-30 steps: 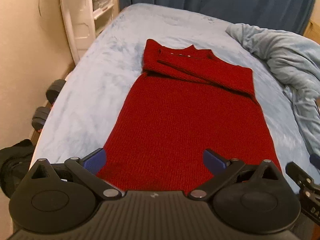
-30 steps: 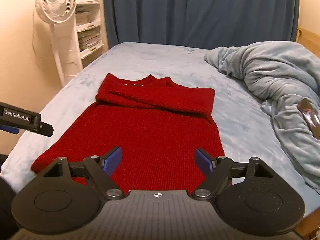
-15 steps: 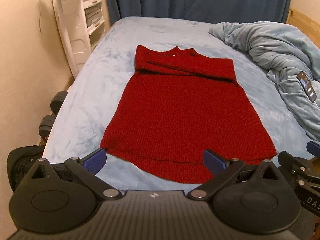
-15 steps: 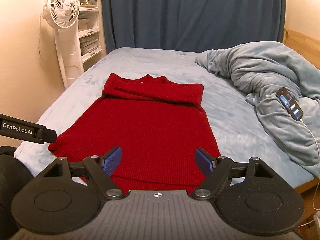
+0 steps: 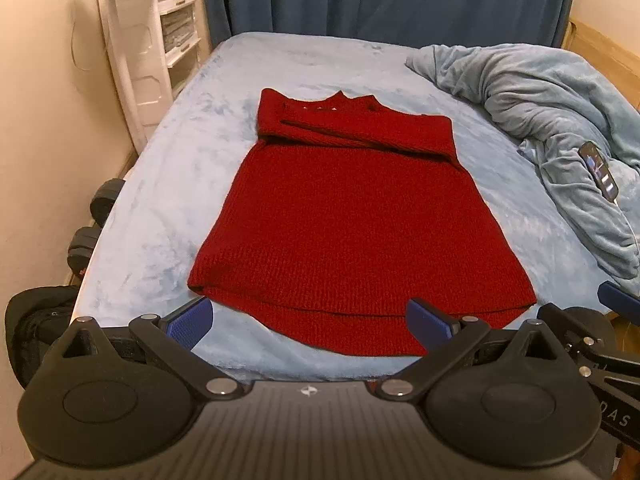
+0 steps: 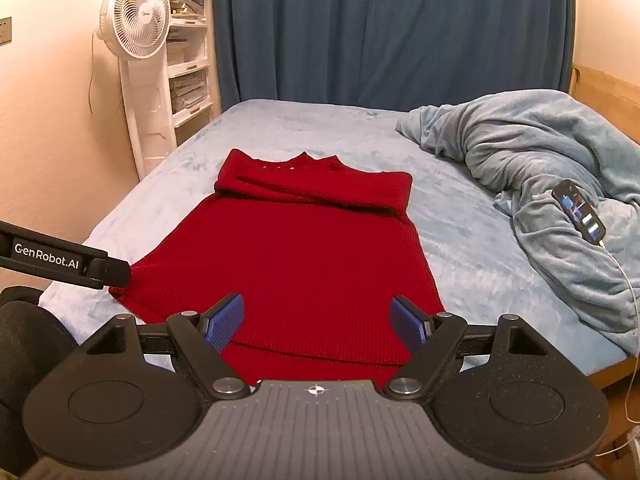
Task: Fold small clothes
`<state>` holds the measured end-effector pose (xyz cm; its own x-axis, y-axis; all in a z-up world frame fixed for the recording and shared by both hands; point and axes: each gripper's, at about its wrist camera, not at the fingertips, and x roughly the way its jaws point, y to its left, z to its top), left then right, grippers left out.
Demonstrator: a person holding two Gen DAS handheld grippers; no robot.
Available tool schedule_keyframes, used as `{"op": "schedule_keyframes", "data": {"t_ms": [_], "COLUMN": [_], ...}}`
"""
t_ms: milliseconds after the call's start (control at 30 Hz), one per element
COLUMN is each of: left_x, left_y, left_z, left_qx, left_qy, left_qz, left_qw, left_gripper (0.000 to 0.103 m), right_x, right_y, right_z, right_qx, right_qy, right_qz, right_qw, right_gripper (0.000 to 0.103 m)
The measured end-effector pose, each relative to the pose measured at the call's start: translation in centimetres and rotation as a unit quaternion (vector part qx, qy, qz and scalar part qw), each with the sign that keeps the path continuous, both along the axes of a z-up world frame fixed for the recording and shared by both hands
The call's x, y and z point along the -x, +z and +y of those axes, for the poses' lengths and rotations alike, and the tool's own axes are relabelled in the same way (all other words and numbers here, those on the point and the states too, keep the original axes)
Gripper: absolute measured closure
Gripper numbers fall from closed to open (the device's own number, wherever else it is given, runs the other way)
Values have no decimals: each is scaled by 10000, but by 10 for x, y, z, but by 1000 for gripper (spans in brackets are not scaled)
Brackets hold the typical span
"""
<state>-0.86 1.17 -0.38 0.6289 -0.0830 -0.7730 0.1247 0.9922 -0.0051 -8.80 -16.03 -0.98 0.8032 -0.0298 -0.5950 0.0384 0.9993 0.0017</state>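
Note:
A red knitted sweater (image 5: 352, 216) lies flat on the light blue bed (image 5: 172, 200), collar at the far end, sleeves folded across the chest, hem toward me. It also shows in the right wrist view (image 6: 296, 256). My left gripper (image 5: 310, 322) is open and empty, held back above the near edge of the bed, just short of the hem. My right gripper (image 6: 318, 322) is open and empty, above the hem's right part. The left gripper's body (image 6: 60, 260) shows at the left of the right wrist view.
A rumpled blue blanket (image 6: 540, 184) lies on the bed's right side with a phone (image 6: 579, 211) and its cable on it. A white fan (image 6: 136, 20) and shelves stand at the far left. Dark dumbbells (image 5: 96, 220) lie on the floor at the left. Dark curtains hang behind.
Both grippers have pulled back and up from the sweater toward the near edge of the bed. The whole sweater and its hem have come into view. Both stay open.

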Motion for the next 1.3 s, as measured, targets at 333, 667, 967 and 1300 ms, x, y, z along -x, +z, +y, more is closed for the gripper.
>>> {"op": "schedule_keyframes", "data": {"t_ms": [333, 667, 967, 1300], "left_x": [-16, -74, -190, -260], "left_y": [-14, -35, -108, -188], "left_z": [3, 34, 78, 105], "left_qx": [-18, 212, -210, -74], "left_qy": [59, 27, 188, 97], "left_qz": [224, 201, 554, 1446], "left_qw": [9997, 9996, 9981, 9894], "left_gripper": [0, 0, 0, 0], "right_x": [-10, -46, -138, -223], "right_y": [-10, -23, -88, -184], "right_z": [-2, -36, -155, -214], "right_qx": [-76, -335, -1387, -1239], "right_qy": [-100, -416, -1424, -1798], "right_qz": [180, 285, 1058, 1987], "right_qw": [9998, 9982, 9743, 9554], "right_gripper": [22, 20, 16, 16]}}
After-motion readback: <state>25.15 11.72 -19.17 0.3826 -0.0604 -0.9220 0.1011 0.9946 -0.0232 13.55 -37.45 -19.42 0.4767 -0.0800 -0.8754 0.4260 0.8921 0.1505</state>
